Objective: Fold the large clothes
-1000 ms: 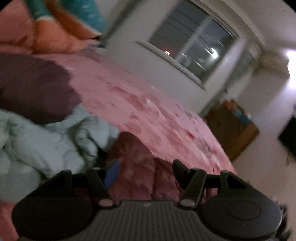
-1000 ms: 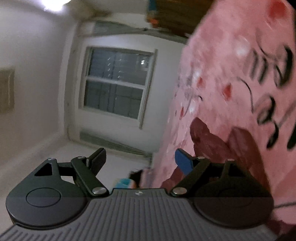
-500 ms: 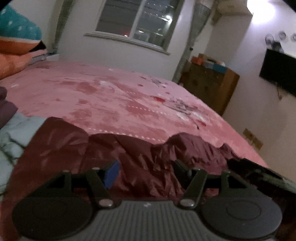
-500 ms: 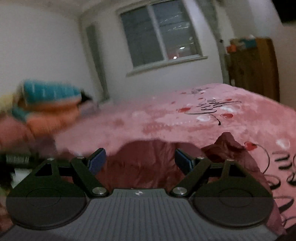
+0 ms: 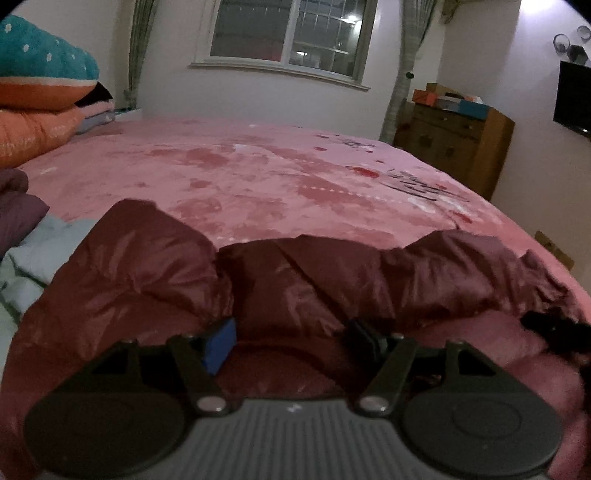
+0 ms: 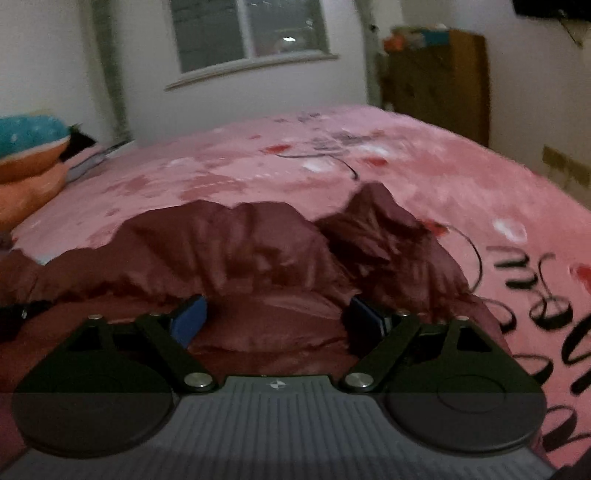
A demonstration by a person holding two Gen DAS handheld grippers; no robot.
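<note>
Left gripper (image 5: 291, 338): jaws wide and opening further, nothing pinched, only the jacket (image 5: 295, 280) lying loose below and ahead between the fingers. Right gripper (image 6: 277, 319): jaws likewise wide, pads clear of the cloth, nothing held. Both poised low over the near edge of the same dark red puffy jacket, spread crumpled across the near side of the bed (image 5: 277, 177), one bunched part to the left, another to the right, a sleeve-like peak (image 6: 373, 206) rising at the far right in the right view. Judged step: laying out and flattening, just after letting go or just ahead of a fresh grasp; no fold yet visible. Next move, as a judgement: choose two matching edge points, hem or shoulders, close on thick slippery padding with a deep bite, then pull taut and flat before folding. Slipping of shiny fabric a likely risk. Further out: pale blue garment (image 5: 40, 254) and a purple one (image 5: 14, 210) touching or just beside the jacket's left end, stacked bedding (image 5: 37, 92) at far left, window (image 5: 291, 33) on the far wall, wooden dresser (image 5: 454, 144) at right.
</note>
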